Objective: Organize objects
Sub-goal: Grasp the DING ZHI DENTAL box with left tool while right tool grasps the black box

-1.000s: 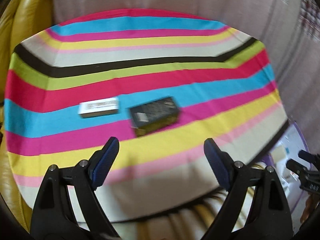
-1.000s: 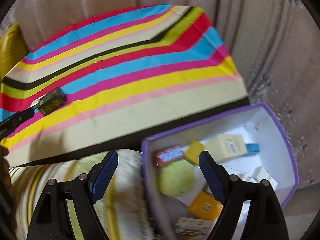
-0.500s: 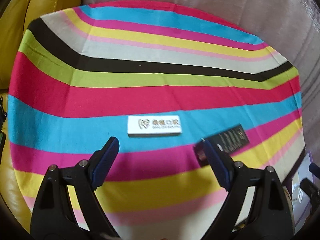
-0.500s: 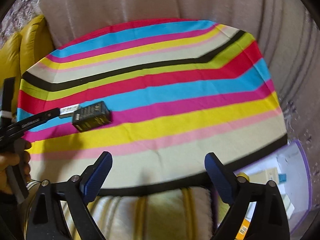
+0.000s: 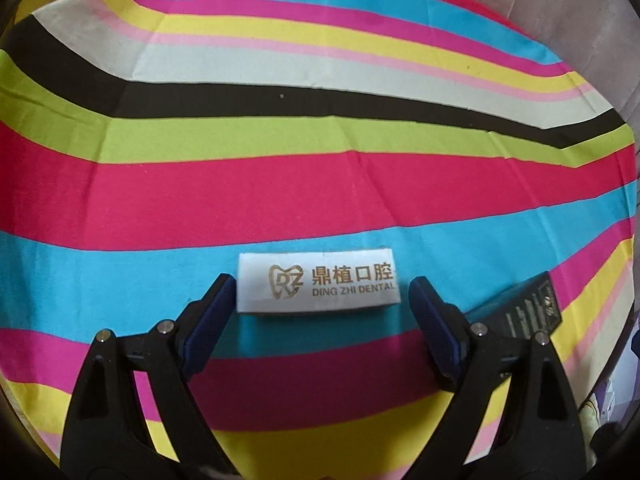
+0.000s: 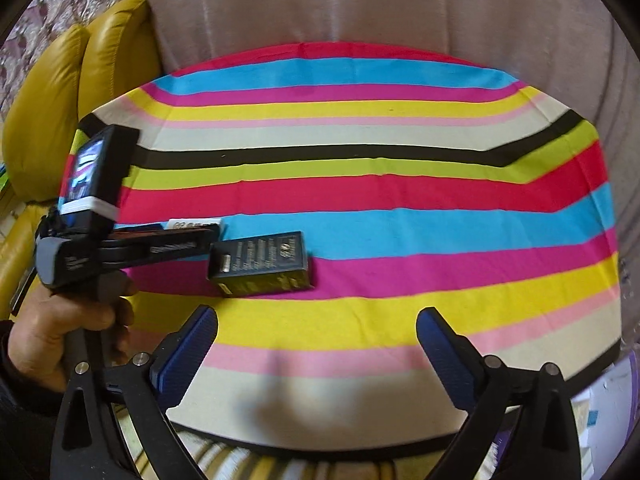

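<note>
A white dental box [image 5: 318,282] lies on the striped cloth, on the blue stripe. My left gripper [image 5: 320,292] is open, with its blue pads at either end of the box, not closed on it. In the right wrist view the left gripper [image 6: 208,238] reaches over the white box [image 6: 194,224], mostly hiding it. A black box [image 6: 262,262] lies just right of it, and shows at the right of the left wrist view [image 5: 524,308]. My right gripper [image 6: 316,328] is open and empty above the cloth's near edge.
The striped cloth [image 6: 400,188] covers a table. A yellow leather sofa [image 6: 80,72] stands at the left and a curtain behind. A purple-rimmed box [image 6: 612,392] with items sits low at the right.
My left gripper has moved forward and down until its pads straddle the white box. My right gripper has swung left from the purple-rimmed box toward the table.
</note>
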`<act>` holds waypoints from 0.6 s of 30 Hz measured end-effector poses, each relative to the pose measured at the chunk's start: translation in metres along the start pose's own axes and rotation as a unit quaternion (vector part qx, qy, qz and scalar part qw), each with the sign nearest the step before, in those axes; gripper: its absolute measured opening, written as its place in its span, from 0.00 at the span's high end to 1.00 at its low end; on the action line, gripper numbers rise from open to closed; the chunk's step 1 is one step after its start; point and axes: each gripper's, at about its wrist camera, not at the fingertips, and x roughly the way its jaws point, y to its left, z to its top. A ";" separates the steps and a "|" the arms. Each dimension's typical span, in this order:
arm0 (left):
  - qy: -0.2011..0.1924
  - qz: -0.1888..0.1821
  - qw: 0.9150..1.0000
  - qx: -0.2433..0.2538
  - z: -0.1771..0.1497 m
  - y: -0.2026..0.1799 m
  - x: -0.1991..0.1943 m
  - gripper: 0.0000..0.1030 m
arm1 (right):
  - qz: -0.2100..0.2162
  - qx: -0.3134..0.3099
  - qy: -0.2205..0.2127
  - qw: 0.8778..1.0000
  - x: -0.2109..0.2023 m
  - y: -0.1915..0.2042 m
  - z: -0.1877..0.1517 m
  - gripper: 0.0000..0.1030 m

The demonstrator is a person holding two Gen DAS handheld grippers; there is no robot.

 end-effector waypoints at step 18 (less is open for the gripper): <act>-0.044 0.003 0.998 -0.039 -0.011 0.033 -0.022 0.18 | 0.011 -0.039 0.035 0.999 0.065 0.036 0.017 0.01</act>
